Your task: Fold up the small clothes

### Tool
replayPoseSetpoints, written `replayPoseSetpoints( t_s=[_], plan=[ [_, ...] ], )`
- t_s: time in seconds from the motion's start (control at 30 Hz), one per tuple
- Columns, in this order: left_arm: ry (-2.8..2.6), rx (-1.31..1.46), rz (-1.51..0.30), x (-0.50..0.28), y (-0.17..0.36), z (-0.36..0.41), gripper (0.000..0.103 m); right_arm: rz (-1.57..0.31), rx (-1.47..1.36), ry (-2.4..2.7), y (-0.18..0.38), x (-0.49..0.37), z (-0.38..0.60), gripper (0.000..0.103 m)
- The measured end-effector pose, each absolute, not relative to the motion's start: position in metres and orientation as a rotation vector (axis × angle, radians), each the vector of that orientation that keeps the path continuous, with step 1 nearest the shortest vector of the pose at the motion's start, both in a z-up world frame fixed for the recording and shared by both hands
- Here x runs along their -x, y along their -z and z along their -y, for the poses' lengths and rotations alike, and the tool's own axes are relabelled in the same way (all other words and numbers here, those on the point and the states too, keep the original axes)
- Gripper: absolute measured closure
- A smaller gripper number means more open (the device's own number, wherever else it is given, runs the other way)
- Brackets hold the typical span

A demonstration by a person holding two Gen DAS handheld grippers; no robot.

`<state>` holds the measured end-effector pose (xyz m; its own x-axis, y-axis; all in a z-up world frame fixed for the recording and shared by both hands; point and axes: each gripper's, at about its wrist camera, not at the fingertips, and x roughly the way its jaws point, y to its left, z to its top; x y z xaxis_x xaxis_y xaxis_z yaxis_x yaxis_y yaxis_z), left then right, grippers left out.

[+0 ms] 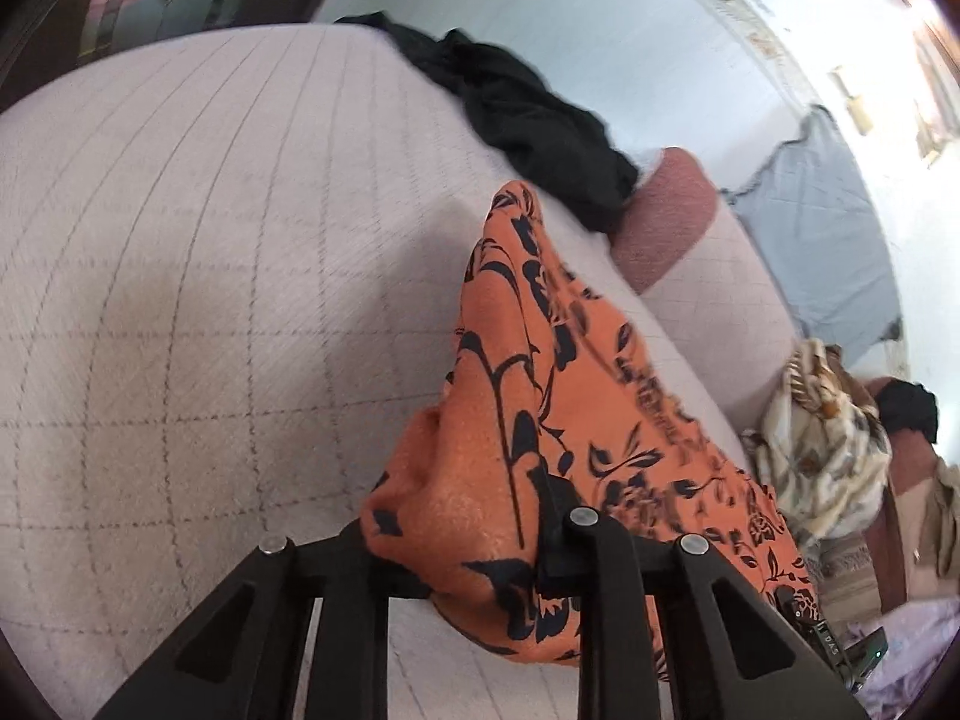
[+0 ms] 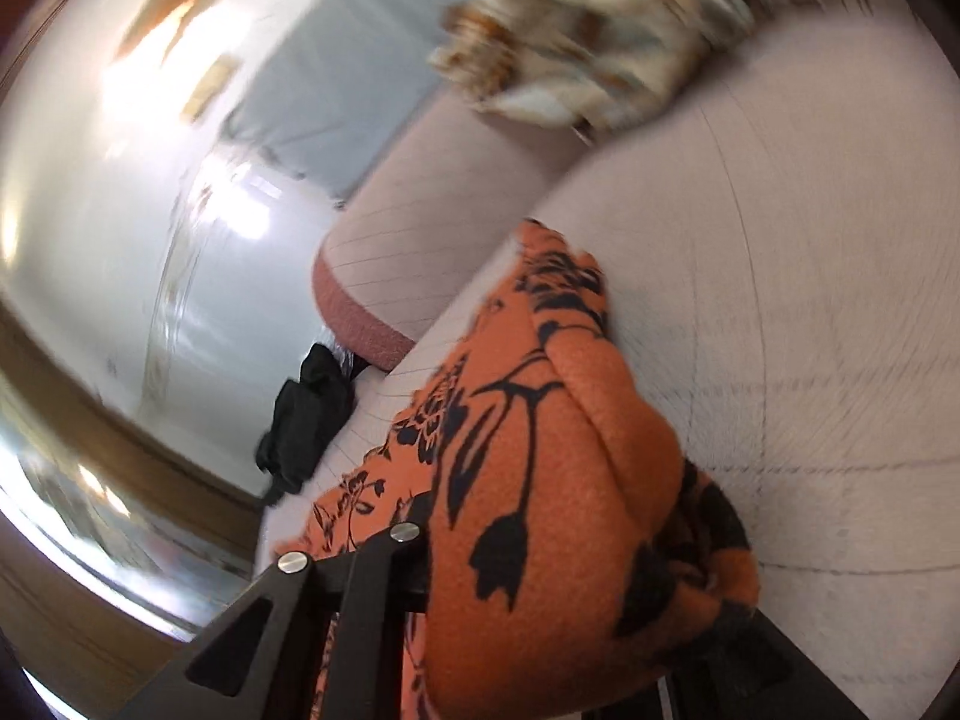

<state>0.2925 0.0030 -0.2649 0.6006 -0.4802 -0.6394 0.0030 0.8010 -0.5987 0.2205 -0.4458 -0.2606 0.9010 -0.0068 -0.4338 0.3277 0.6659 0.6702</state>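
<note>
An orange garment with a black flower print [image 1: 540, 372] hangs stretched above a pale quilted bed [image 1: 180, 270]. My left gripper [image 1: 480, 534] is shut on one end of the garment, and cloth drapes over its fingers. In the right wrist view the same garment [image 2: 540, 450] bunches over my right gripper [image 2: 540, 552], which is shut on its other end. The right view is blurred by motion. The cloth hides most of both grippers' fingertips.
A black garment [image 1: 528, 120] lies at the bed's far edge; it also shows in the right wrist view [image 2: 306, 414]. A cream patterned cloth [image 1: 822, 450] lies at the right, blurred in the right view [image 2: 588, 30]. A pink bolster [image 1: 666, 216] and a grey-blue sheet [image 1: 822, 222] lie beyond.
</note>
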Motion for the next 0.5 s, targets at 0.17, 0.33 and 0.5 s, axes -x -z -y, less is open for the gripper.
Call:
replayPoseSetpoints(
  t_s=[0.17, 0.33, 0.5],
  plan=[
    [0.305, 0.524, -0.966, -0.268, 0.261, -0.011, 0.081, -0.434, -0.758, 0.236, 0.244, -0.191, 0.433, 0.088],
    [0.276, 0.494, -1.056, -0.269, 0.280, -0.014, 0.079, -0.670, -1.007, 0.279, 0.291, -0.184, 0.463, 0.081],
    [0.283, 0.528, -1.060, -0.271, 0.285, -0.016, 0.058, -0.626, -1.158, 0.332, 0.293, -0.153, 0.482, 0.063]
  ],
)
